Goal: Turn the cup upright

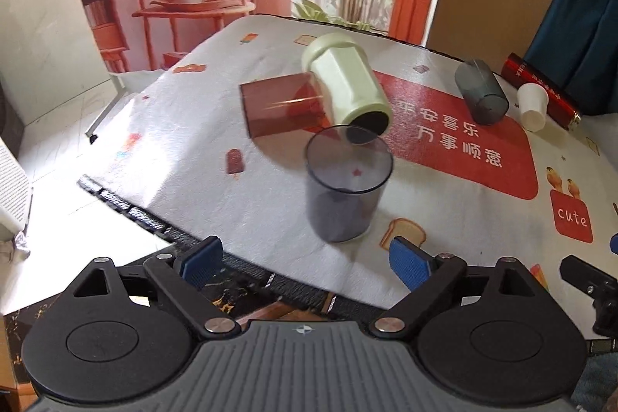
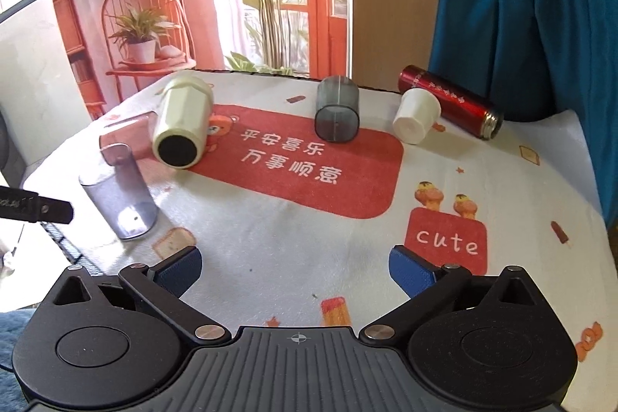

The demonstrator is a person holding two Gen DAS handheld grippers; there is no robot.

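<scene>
Both grippers — left (image 1: 305, 259) and right (image 2: 295, 267) — hold fingers spread, empty; smoky cup (image 1: 343, 184) stands upright.

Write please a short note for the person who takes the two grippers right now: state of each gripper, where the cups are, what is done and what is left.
Left gripper: open, empty, just short of the clear grey cup.
Right gripper: open, empty, over the tablecloth.
Done: the clear grey cup stands upright, mouth up, near the table's left edge.
Left, all on their sides: pale green cup beside a transparent red box; dark grey cup at the back; white paper cup against the red flask.
Probably the pale green cup next: it lies nearest the left gripper.
</scene>
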